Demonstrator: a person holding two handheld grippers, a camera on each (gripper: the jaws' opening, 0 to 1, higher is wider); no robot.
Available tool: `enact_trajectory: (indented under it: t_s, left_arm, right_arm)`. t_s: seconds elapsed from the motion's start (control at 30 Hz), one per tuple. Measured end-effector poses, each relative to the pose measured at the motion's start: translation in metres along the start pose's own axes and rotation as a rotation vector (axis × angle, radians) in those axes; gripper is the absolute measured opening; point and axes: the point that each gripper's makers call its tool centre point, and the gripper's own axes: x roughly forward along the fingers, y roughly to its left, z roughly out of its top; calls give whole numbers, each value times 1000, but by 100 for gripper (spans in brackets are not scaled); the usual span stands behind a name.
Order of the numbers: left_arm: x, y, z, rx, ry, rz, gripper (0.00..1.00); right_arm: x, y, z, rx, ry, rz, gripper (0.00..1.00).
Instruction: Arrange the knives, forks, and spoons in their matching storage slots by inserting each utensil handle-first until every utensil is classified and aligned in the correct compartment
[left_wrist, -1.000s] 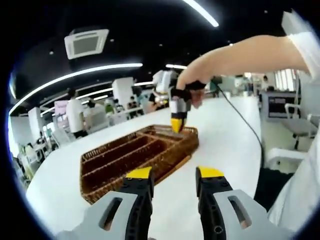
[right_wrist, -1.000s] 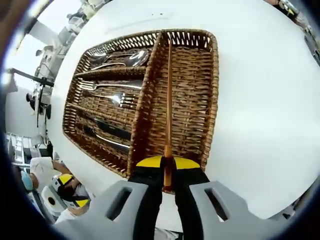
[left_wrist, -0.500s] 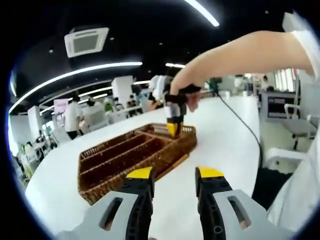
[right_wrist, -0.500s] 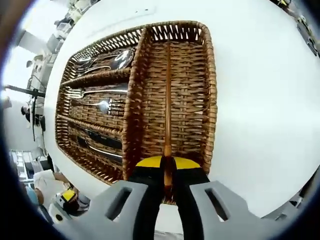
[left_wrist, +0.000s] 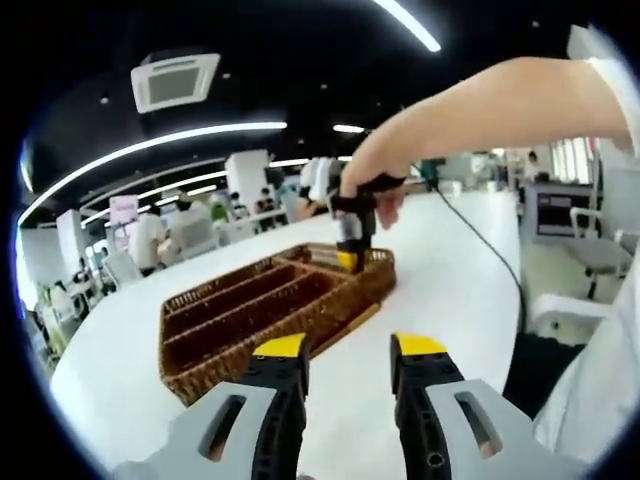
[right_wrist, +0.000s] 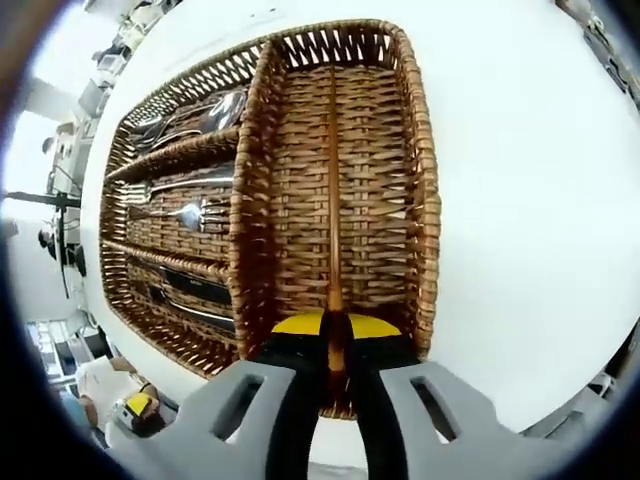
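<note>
Chopstick (right_wrist: 333, 190) clamped in right gripper (right_wrist: 335, 325) jaws over basket (right_wrist: 420, 200); left gripper (left_wrist: 345, 350) jaws apart.

Basket (right_wrist: 425, 200) sits on tabletop (right_wrist: 540, 200); stick (right_wrist: 333, 190) in big compartment, spoons (right_wrist: 200, 112), forks (right_wrist: 185, 205), knives (right_wrist: 190, 290) in left slots.

Low sideways and close overhead, basket (left_wrist: 270, 310) shared.

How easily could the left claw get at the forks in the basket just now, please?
Probably not easily: the left claw hangs open, short of the basket, and the forks lie in a middle slot behind the near wall.
</note>
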Motion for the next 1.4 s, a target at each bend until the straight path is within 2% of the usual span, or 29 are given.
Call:
enact_trajectory:
  t_s: [0.07,0.27,0.5,0.57,0.87,1.17,1.4]
  left_arm:
    - [-1,1,0,1,2,2,32]
    - [-4,2,-2,9,6,10,31]
    - [-4,2,-3,6,12,8,31]
    - [-4,2,-3,7,12,8,31]
    - [-6,5,-2,5,12,11,31]
    - [-8,6,-4,-4,15,11,31]
    - [-8,5,-4,-6,15,11,31]
  right_arm:
    - [3,-5,-1,7,3,-20,6]
    - [7,-2,-2,0,4,-7,6]
    - [7,-3,0,-57,-7,-27,7]
    - [6,-3,0,-44,-6,-25,8]
    - [4,-2,6,-90,-5,-27,12]
    - [2,-4,9,-135,-18,-56,9]
    - [-6,0,13,-152,-34,-46,14]
